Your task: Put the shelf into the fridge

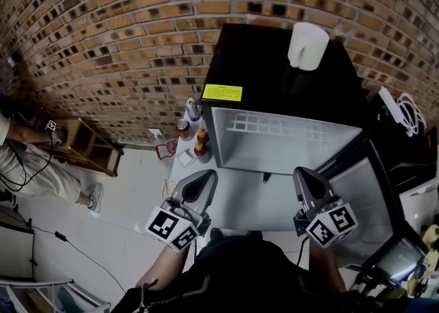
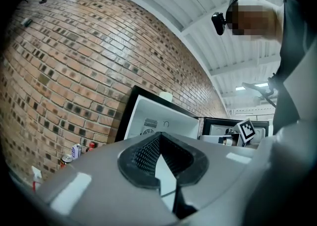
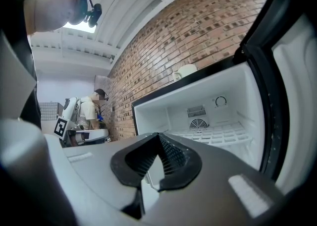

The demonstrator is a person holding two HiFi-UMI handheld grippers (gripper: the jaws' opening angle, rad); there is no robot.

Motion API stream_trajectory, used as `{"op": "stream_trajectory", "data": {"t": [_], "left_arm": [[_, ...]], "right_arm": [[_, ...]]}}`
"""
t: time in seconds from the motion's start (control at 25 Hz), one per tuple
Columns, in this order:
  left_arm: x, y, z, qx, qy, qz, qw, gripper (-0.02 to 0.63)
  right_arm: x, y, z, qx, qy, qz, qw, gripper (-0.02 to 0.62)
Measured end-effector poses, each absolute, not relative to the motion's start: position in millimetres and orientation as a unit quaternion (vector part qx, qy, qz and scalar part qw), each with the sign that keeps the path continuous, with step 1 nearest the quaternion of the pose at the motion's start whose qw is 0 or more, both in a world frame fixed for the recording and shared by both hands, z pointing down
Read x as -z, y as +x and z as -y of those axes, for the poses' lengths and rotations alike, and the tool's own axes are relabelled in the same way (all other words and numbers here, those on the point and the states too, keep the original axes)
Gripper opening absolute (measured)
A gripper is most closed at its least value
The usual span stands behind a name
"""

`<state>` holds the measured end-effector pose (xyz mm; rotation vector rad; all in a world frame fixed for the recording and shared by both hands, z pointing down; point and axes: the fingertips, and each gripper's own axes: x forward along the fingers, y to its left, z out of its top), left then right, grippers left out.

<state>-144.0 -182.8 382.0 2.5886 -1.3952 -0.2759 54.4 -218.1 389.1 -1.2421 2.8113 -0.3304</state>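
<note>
The black mini fridge (image 1: 274,71) stands open against the brick wall, its white cavity facing me. A white wire shelf (image 1: 271,125) lies level inside it, seen in the right gripper view as a grid (image 3: 218,133) under the fan vent. My left gripper (image 1: 204,180) and right gripper (image 1: 303,174) hover side by side in front of the opening, apart from the fridge. Both are shut with nothing between the pads, as the left gripper view (image 2: 159,158) and the right gripper view (image 3: 157,158) show.
The fridge door (image 1: 374,181) swings open to the right. A white jug (image 1: 306,45) sits on the fridge top. Bottles and cans (image 1: 192,133) stand on the floor left of the fridge. Further left are a wooden stool (image 1: 86,143) and a seated person (image 1: 34,167).
</note>
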Motion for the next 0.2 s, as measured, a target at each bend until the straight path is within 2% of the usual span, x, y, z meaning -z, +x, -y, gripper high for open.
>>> {"op": "stream_trajectory", "data": {"t": [0.2], "left_arm": [[-379.0, -143.3, 185.5, 0.099, 0.875, 0.464, 0.095, 0.0]], "right_arm": [[-389.1, 52.1, 220.8, 0.107, -0.401, -0.909, 0.024, 0.006]]}}
